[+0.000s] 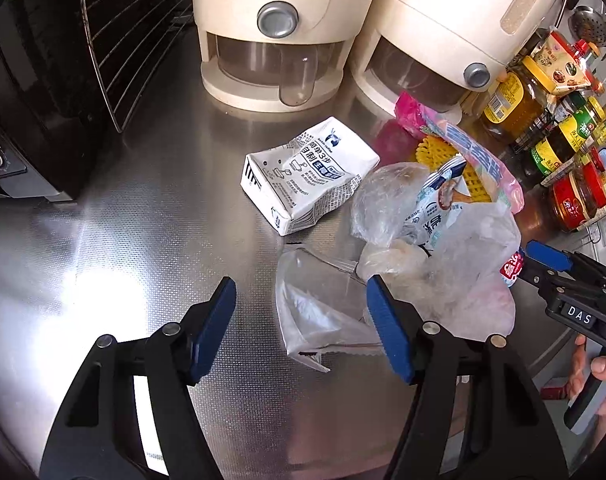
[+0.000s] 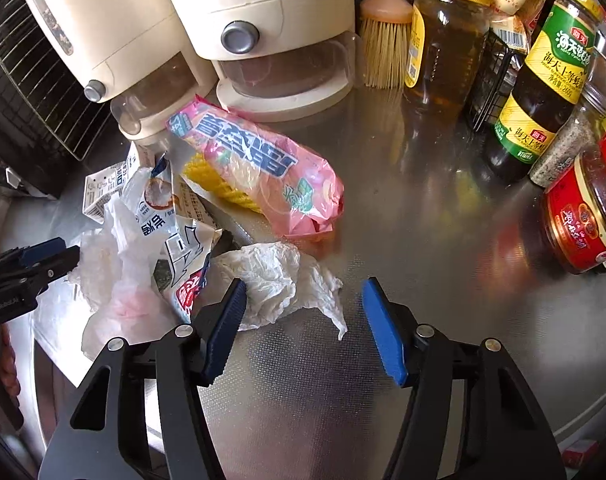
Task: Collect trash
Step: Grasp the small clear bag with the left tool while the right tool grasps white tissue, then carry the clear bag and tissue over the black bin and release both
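trash sits heaped on the steel counter [image 1: 143, 208] in the left wrist view: a white crumpled carton [image 1: 309, 174] lies flat, just beside a clear plastic bag [image 1: 443, 264] stuffed with wrappers, and a pink snack wrapper [image 1: 463, 148] leans over a yellow foam net [image 1: 435, 152] behind it. left gripper [image 1: 303, 328] hangs over the counter, jaws partly apart, nothing pressed between the pads; a flat clear wrapper [image 1: 319, 308] lies in the gap, right pad at its edge. right gripper [image 1: 543, 260] pokes in from the right side, at the bag's edge, a hand [image 1: 603, 368] on its handle. two cream dispensers [image 1: 279, 32] stand at the back.

over to the right wrist view: right gripper [image 2: 303, 328] jaws also half open, gripping nothing. a crumpled white tissue [image 2: 279, 280] lies on the counter between them, touching the left pad. pink snack wrapper beyond it, sauce jars [image 2: 543, 80] and a brush [image 2: 385, 40] at the back right. left gripper [image 2: 43, 260] shows at the left edge against the bag.
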A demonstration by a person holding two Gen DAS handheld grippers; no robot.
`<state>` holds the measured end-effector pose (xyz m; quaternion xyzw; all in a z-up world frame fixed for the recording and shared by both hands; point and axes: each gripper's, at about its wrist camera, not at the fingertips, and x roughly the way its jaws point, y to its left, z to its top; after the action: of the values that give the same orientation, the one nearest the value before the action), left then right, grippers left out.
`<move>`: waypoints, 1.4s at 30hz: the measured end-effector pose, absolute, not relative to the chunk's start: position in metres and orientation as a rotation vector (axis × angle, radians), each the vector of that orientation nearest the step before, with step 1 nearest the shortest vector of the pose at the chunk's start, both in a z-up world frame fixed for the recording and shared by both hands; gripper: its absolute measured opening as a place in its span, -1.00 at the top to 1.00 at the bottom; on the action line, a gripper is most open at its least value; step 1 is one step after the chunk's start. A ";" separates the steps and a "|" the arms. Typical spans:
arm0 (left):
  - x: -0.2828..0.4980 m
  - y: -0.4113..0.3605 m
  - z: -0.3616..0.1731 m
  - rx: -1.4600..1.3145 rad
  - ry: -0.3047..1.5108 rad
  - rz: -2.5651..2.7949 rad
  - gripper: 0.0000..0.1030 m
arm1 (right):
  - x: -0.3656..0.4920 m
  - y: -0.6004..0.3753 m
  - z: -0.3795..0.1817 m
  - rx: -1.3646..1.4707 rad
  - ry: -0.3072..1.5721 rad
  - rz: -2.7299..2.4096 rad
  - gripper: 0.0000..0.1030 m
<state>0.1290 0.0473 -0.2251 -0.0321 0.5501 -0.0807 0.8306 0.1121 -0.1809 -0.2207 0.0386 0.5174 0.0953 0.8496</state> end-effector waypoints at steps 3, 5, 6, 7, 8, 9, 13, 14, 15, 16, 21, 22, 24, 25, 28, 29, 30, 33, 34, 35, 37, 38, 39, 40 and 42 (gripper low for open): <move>0.129 0.046 -0.233 -0.070 1.190 -0.182 -0.17 | 0.113 -0.174 -0.226 0.073 1.103 0.221 -0.17; 0.128 0.046 -0.236 -0.082 1.195 -0.183 -0.17 | 0.115 -0.169 -0.229 0.063 1.111 0.230 0.01; 0.127 0.047 -0.236 -0.087 1.197 -0.184 -0.10 | 0.115 -0.167 -0.231 0.059 1.115 0.234 0.06; 0.126 0.048 -0.236 -0.094 1.197 -0.190 0.01 | 0.115 -0.166 -0.234 0.058 1.119 0.238 0.17; 0.125 0.049 -0.236 -0.100 1.194 -0.194 0.08 | 0.115 -0.165 -0.234 0.054 1.116 0.238 0.25; 0.125 0.050 -0.235 -0.098 1.193 -0.192 0.24 | 0.115 -0.164 -0.234 0.047 1.112 0.239 0.35; 0.121 0.054 -0.233 -0.097 1.197 -0.185 0.37 | 0.115 -0.163 -0.230 0.032 1.106 0.239 0.69; 0.120 0.054 -0.233 -0.093 1.197 -0.182 0.40 | 0.114 -0.163 -0.228 0.029 1.101 0.238 0.70; 0.118 0.055 -0.232 -0.091 1.195 -0.180 0.43 | 0.112 -0.164 -0.226 0.033 1.096 0.238 0.71; 0.116 0.056 -0.231 -0.090 1.193 -0.175 0.45 | 0.111 -0.165 -0.223 0.037 1.089 0.236 0.72; 0.106 0.058 -0.222 -0.090 1.177 -0.169 0.52 | 0.099 -0.176 -0.207 0.045 1.053 0.221 0.73; 0.104 0.059 -0.220 -0.089 1.172 -0.170 0.52 | 0.096 -0.179 -0.203 0.049 1.045 0.219 0.73; 0.098 0.058 -0.216 -0.085 1.162 -0.171 0.53 | 0.090 -0.185 -0.196 0.058 1.028 0.214 0.73; 0.096 0.058 -0.214 -0.085 1.158 -0.174 0.53 | 0.086 -0.188 -0.193 0.061 1.020 0.210 0.73; 0.083 0.056 -0.207 -0.082 1.144 -0.185 0.53 | 0.074 -0.196 -0.186 0.073 1.006 0.199 0.73; 0.079 0.054 -0.205 -0.080 1.140 -0.187 0.53 | 0.069 -0.198 -0.184 0.076 1.000 0.195 0.73; 0.073 0.053 -0.202 -0.075 1.134 -0.190 0.53 | 0.063 -0.201 -0.183 0.078 0.996 0.193 0.73; 0.056 0.047 -0.196 -0.068 1.125 -0.202 0.53 | 0.044 -0.206 -0.180 0.088 0.986 0.194 0.73; 0.050 0.046 -0.194 -0.068 1.122 -0.207 0.53 | 0.037 -0.207 -0.179 0.093 0.983 0.195 0.73; 0.042 0.044 -0.192 -0.066 1.118 -0.213 0.53 | 0.031 -0.206 -0.179 0.094 0.981 0.196 0.73; 0.027 0.039 -0.188 -0.057 1.116 -0.219 0.53 | 0.015 -0.206 -0.178 0.095 0.976 0.198 0.73; 0.019 0.036 -0.187 -0.051 1.117 -0.226 0.53 | 0.008 -0.206 -0.177 0.097 0.976 0.200 0.73; 0.010 0.033 -0.186 -0.045 1.116 -0.232 0.53 | 0.000 -0.206 -0.178 0.100 0.976 0.203 0.73; 0.002 0.030 -0.186 -0.040 1.116 -0.238 0.53 | -0.007 -0.205 -0.178 0.101 0.976 0.207 0.73; -0.014 0.024 -0.185 -0.038 1.116 -0.252 0.53 | -0.024 -0.206 -0.180 0.102 0.978 0.212 0.73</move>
<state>-0.0143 0.0241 -0.1853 -0.0181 0.5282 -0.1191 0.8405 -0.0236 -0.2059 -0.1802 0.0488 0.4687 0.1017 0.8761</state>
